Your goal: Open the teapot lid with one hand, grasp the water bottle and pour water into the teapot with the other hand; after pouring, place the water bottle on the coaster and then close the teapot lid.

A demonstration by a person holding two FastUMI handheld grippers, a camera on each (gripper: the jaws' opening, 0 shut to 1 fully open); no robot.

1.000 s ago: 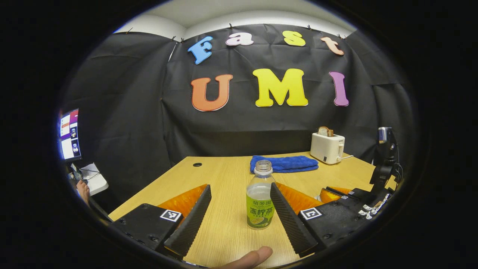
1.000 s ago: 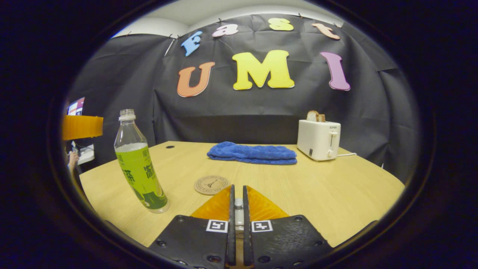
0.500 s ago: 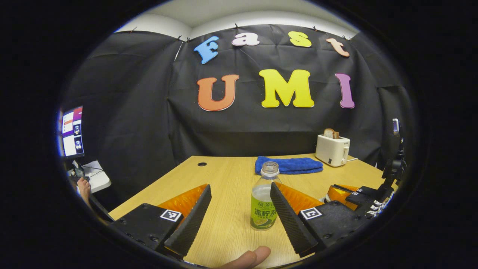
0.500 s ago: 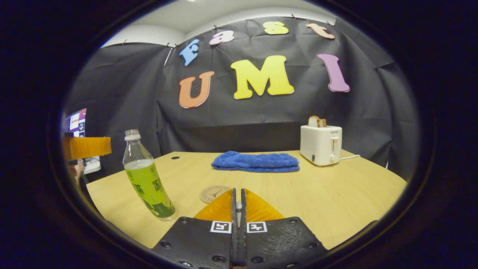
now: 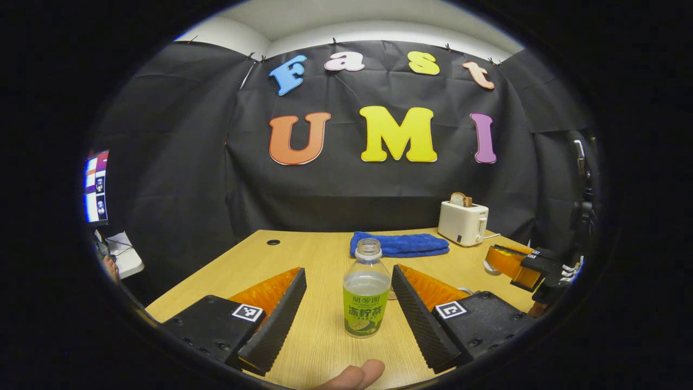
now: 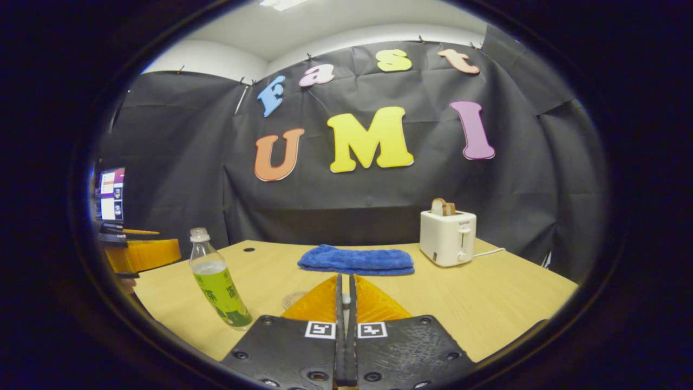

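An uncapped clear bottle (image 5: 366, 295) with a green label stands upright on the wooden table (image 5: 325, 346). It sits in the gap of my open left gripper (image 5: 347, 270), and neither finger touches it. My right gripper (image 6: 345, 277) is shut. In the left gripper view the right gripper (image 5: 501, 261) hovers above the table at the right, with a small pale piece, apparently the teapot lid (image 5: 490, 268), under its tips. In the right gripper view the bottle (image 6: 219, 287) stands at the left. The round coaster (image 6: 292, 299) lies partly hidden behind a finger.
A folded blue towel (image 6: 354, 260) and a white toaster (image 6: 448, 237) with bread stand at the back of the table. A monitor (image 5: 96, 187) is off to the left. A person's fingertip (image 5: 352, 374) shows at the bottom edge of the left gripper view.
My right gripper has risen, so the table and bottle sit lower and farther in its view. The bottle now sits nearer the middle of my left gripper's gap.
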